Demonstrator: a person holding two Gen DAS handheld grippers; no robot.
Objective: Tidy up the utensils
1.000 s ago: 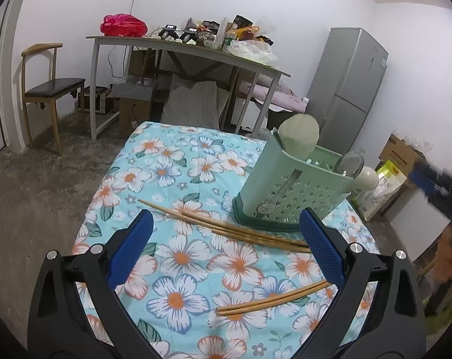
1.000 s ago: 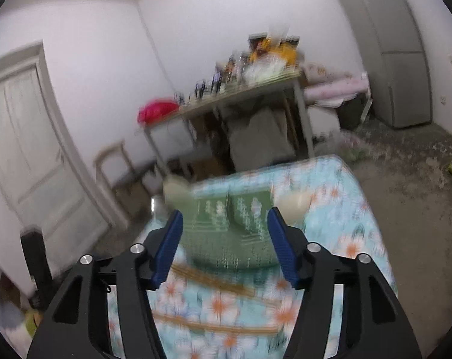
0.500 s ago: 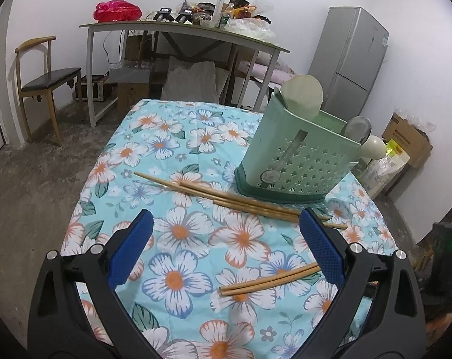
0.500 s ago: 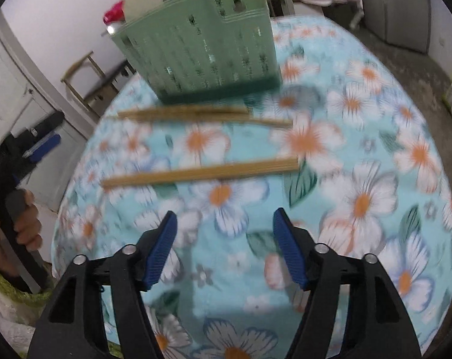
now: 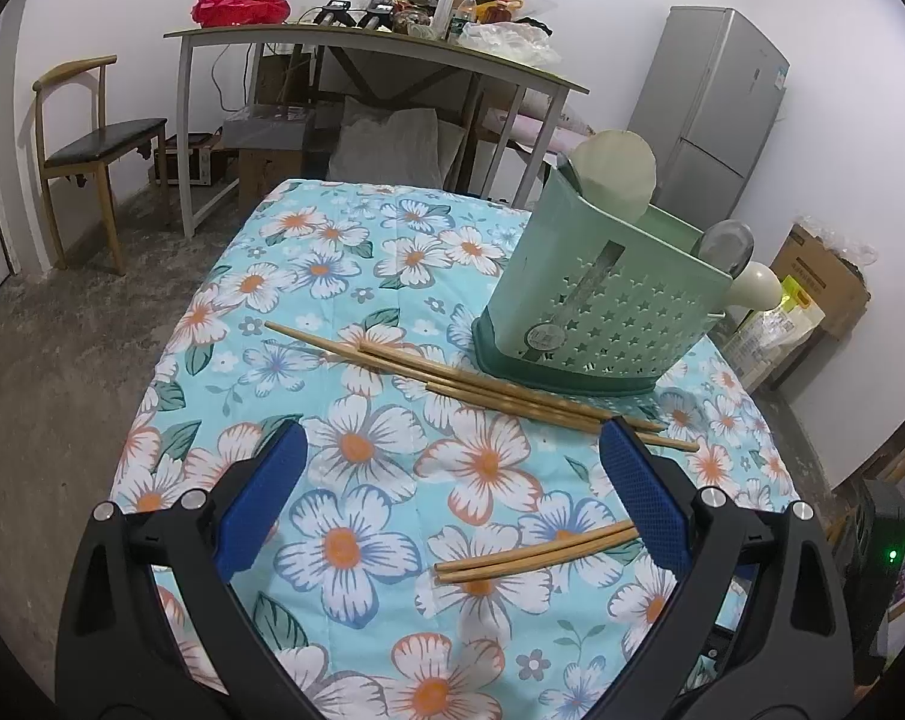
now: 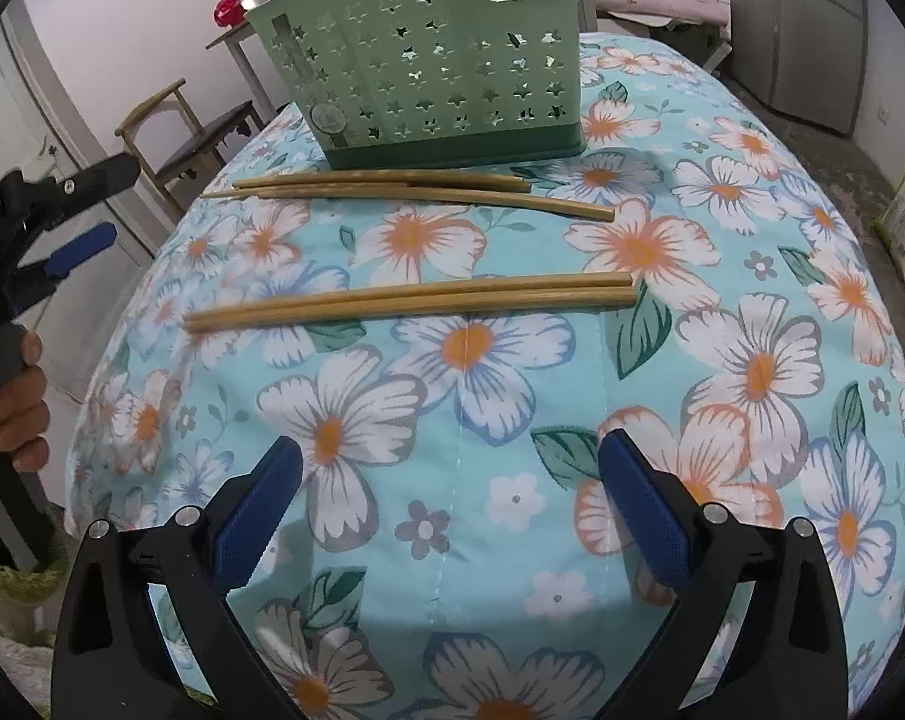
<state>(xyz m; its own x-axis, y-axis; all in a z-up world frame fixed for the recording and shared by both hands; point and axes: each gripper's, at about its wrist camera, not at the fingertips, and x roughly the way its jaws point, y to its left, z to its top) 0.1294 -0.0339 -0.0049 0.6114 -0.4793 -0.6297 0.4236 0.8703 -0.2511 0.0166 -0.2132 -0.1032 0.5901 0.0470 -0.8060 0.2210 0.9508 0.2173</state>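
A green star-punched utensil holder [image 5: 602,306] [image 6: 422,60] stands on the floral tablecloth, with a pale flat spoon [image 5: 614,174], a metal spoon [image 5: 728,243] and a white ladle [image 5: 752,291] in it. Several wooden chopsticks [image 5: 470,384] [image 6: 416,189] lie along its base. A separate pair of chopsticks [image 5: 536,552] [image 6: 416,300] lies nearer to me. My left gripper [image 5: 452,498] hovers open over the cloth, its right finger just above the near pair's end. My right gripper [image 6: 452,498] is low over the cloth short of the near pair, jaws opening, nothing between them.
The left gripper [image 6: 113,201] and the hand holding it show at the left edge of the right wrist view. Beyond the cloth-covered table [image 5: 332,276] are a wooden chair [image 5: 92,144], a cluttered long table [image 5: 362,42], a grey fridge [image 5: 722,114] and cardboard boxes [image 5: 824,276].
The right gripper dropped from facing the room to low over the cloth, tilted down, and its jaws widened. The left gripper tipped down slightly and otherwise stayed put.
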